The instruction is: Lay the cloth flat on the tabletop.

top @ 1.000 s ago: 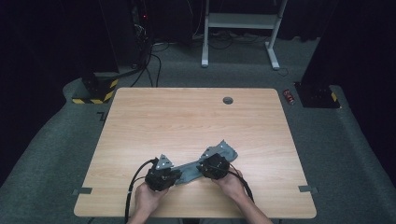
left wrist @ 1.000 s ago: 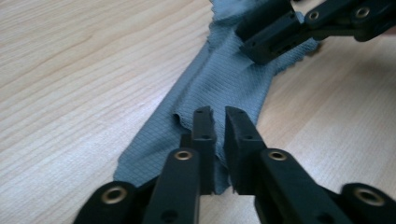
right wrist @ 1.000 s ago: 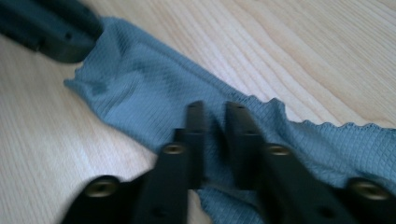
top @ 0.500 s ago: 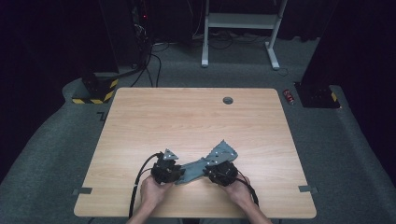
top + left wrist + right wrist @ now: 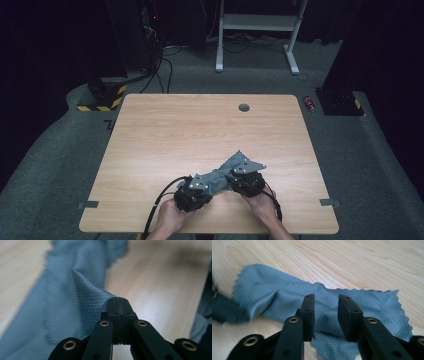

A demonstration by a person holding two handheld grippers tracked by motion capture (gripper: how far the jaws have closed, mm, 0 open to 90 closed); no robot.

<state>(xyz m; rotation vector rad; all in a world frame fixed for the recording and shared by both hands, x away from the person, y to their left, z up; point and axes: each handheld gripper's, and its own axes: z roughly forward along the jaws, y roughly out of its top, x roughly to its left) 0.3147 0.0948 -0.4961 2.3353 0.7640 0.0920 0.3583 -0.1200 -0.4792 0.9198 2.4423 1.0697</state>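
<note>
Left gripper [image 5: 117,300] clamped on a fold of the cloth [image 5: 70,300], jaws just closed. Right gripper [image 5: 325,312] just opening, jaws apart above cloth, nothing pinched. Cloth lies bunched between both on the table [image 5: 200,130]. Best keep left pinch firm, re-grip the right edge low.

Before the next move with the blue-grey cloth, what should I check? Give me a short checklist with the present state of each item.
1. Left gripper shut on the blue-grey diamond-weave cloth: ok, a fold is pinched between its pads.
2. Right gripper free of the cloth: ok, its jaws have just been opening, and the cloth lies under the gap.
3. Cloth flat: not ok, it is bunched and creased between the hands.
4. Cloth fully on the light wooden table: ok.
5. How deep the left pinch is: cannot tell.
</note>
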